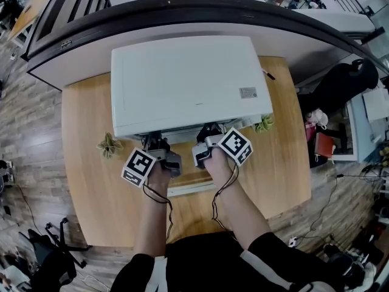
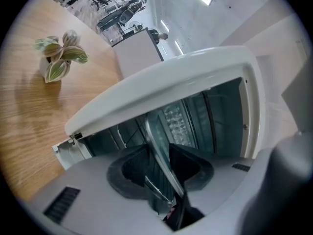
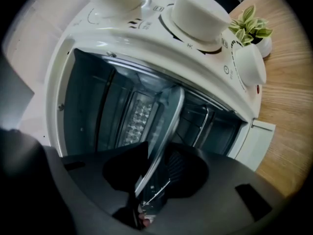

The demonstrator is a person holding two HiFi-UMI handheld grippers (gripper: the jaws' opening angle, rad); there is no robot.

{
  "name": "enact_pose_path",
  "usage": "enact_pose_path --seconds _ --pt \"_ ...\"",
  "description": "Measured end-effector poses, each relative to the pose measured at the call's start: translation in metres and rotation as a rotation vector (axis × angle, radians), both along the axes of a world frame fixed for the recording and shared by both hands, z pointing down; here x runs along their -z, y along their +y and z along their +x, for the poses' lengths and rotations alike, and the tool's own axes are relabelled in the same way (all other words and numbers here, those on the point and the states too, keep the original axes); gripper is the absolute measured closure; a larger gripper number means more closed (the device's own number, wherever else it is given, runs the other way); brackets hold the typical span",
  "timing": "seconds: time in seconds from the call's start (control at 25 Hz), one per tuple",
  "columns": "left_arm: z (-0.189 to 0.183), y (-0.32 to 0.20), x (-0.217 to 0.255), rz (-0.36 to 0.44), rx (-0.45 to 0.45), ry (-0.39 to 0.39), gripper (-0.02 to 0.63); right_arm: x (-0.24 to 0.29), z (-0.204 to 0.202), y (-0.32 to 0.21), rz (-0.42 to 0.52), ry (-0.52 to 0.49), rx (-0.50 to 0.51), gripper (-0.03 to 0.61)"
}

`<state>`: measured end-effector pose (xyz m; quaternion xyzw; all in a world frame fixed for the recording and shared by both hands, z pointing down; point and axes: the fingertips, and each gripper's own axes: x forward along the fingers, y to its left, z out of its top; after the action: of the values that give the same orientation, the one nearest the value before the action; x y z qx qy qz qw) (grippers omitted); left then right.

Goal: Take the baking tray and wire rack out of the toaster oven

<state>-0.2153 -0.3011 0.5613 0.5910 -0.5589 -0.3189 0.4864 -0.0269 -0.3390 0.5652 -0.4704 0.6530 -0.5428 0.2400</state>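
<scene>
Oven (image 1: 188, 84) stands white at the far middle of the table (image 1: 85, 163) in the head view. We hold the left gripper (image 1: 155, 142) and right gripper (image 1: 206, 135) side by side at its near face, above the lowered door (image 1: 191, 189). The left plant (image 1: 109, 145) and right plant (image 1: 264, 124) flank the oven, clear of our hands.

In the left gripper view, the left gripper (image 2: 164, 168) is clenched on the near rim of the tray (image 2: 156, 138), which is still inside the oven (image 2: 171, 77). A thin wire (image 2: 156, 187) runs just beside the rim between the jaws. We cannot tell whether it belongs to the rack. The left plant (image 2: 58, 58) stands well apart on the table (image 2: 29, 121).

In the right gripper view, the right gripper (image 3: 154, 170) is likewise clamped on the tray (image 3: 167, 126) rim, with a wire (image 3: 161, 187) close against it. The knobs (image 3: 198, 13) and right plant (image 3: 252, 26) lie to the right, out of the way.
</scene>
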Motion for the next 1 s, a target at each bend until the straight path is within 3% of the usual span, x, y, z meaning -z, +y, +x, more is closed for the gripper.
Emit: enact_pose_path --seconds 1.0 --pt "0.007 0.055 -0.004 -0.014 -0.022 0.026 0.483 -0.006 0.008 0.058 -0.022 -0.001 -0.007 0.477"
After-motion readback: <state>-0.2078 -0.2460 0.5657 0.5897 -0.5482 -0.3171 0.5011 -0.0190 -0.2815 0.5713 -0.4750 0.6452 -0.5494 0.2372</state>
